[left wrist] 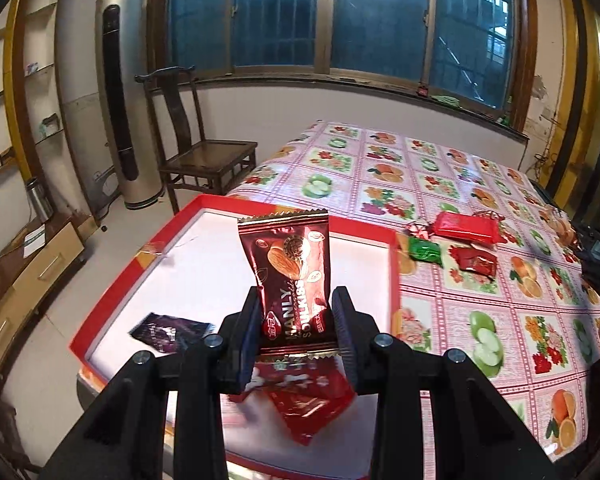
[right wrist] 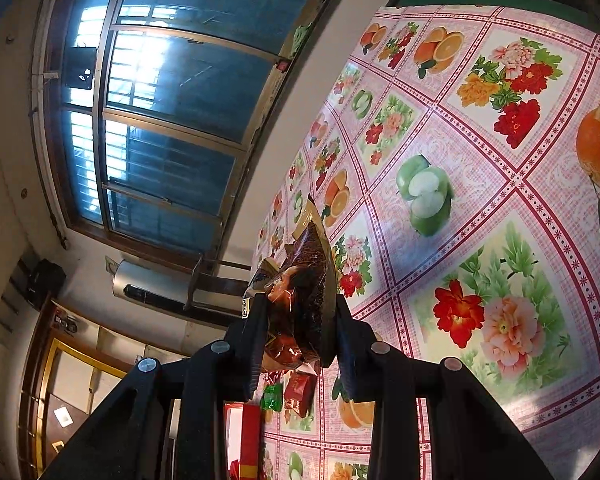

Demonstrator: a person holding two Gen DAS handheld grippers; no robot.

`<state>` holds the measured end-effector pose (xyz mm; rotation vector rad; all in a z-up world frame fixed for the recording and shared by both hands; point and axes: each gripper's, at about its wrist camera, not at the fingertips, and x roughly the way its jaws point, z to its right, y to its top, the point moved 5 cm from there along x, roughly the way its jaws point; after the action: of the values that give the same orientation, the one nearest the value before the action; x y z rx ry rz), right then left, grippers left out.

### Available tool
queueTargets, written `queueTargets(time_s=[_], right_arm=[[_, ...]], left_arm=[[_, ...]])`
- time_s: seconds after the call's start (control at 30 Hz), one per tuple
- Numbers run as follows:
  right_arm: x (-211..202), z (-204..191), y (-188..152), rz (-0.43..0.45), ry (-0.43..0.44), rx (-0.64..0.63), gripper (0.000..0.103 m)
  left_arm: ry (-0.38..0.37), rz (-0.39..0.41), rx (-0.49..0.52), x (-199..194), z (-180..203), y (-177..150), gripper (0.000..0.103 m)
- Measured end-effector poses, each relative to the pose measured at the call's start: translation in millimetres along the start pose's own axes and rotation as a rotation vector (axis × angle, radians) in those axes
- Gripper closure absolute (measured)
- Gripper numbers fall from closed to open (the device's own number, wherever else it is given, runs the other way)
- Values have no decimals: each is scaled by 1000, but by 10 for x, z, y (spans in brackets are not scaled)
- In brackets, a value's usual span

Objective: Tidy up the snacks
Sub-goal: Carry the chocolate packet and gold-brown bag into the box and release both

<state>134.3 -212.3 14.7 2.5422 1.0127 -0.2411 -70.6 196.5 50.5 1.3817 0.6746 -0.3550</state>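
Observation:
My left gripper (left wrist: 296,316) is shut on a dark red Manly Soulkiss snack packet (left wrist: 292,264), held upright above the red tray (left wrist: 236,206) with its white floor. In the tray lie a dark purple packet (left wrist: 168,330) at the left and a red packet (left wrist: 308,404) under the gripper. On the tablecloth to the right lie a green packet (left wrist: 424,250) and two red packets (left wrist: 466,226) (left wrist: 476,262). My right gripper (right wrist: 300,320) is shut on a brown and gold snack packet (right wrist: 300,280), held in the air beside the table with the view tilted sideways.
The table has a pink fruit-and-flower cloth (left wrist: 440,184). A dark wooden chair (left wrist: 196,152) and a tall standing air conditioner (left wrist: 120,100) stand past the tray. A window (left wrist: 340,16) fills the far wall. A low cabinet (left wrist: 28,272) is at the left.

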Motion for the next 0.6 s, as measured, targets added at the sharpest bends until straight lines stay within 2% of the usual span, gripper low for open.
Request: queueTargets(time_s=[0.2,0.3,0.37,0.43,0.6], right_arm=[[25,-25,-65,-14,-14,-18,69],[130,-201,-234,-47,-57,-113,69],[245,-390,-426,-81,-79,-205,69],[398,-581,-677,-141,-46,-250,69],[893,-925,-1376,-308,37,-271,68]], left_arm=[[36,-14,-26,41,-253,-92,69],[24,-25,-23,81,-265,-125,69],[12,-28,-18,84,-259,-136,69],[5,-29,-8,82,-247,-140,69],[-5,-46,-7,98,-281,-170,69]])
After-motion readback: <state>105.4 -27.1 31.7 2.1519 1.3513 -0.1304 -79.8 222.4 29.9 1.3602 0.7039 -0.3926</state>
